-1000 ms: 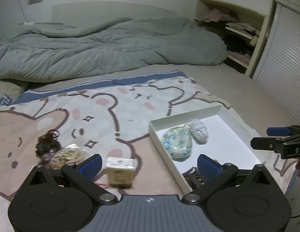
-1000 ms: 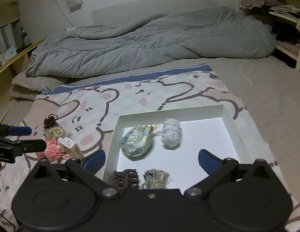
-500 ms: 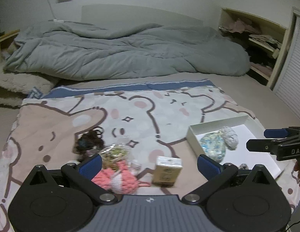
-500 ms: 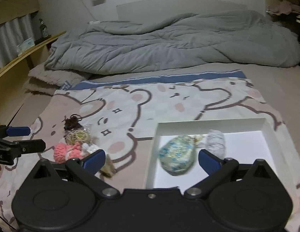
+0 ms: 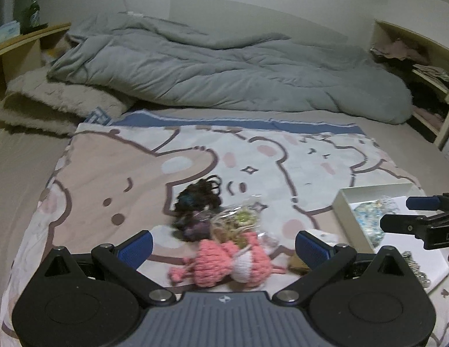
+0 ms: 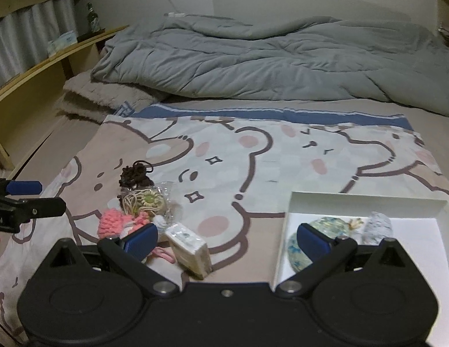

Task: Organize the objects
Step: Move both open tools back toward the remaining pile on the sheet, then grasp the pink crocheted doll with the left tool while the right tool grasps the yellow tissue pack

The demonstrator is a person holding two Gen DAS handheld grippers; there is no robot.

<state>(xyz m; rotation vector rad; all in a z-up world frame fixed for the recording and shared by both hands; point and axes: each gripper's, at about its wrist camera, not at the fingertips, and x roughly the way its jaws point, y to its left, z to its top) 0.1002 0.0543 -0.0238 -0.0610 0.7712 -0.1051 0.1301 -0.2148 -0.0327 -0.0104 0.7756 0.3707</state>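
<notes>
My left gripper (image 5: 224,245) is open, its jaws either side of a pink crocheted toy (image 5: 224,263) on the bear-print blanket. Behind the toy lie a clear packet with a flower piece (image 5: 239,221) and a dark hair-tie bundle (image 5: 198,198). My right gripper (image 6: 227,238) is open over a small wrapped box (image 6: 189,248), with the pink toy (image 6: 114,222) to its left. The white tray (image 6: 366,199) at the right holds a blue floral pouch (image 6: 325,225) and a grey knitted piece (image 6: 377,225). The tray (image 5: 343,202) also shows at the right of the left wrist view.
A rumpled grey duvet (image 5: 224,69) covers the far half of the bed. A wooden ledge (image 6: 45,66) with a bottle runs along the left. Shelves with clothes (image 5: 421,66) stand at the far right. The bear blanket (image 6: 253,156) lies flat between the items and the duvet.
Both grippers have swung left, away from the tray. The loose pile now sits in front of the left gripper and the wrapped box in front of the right one. Both stay open.
</notes>
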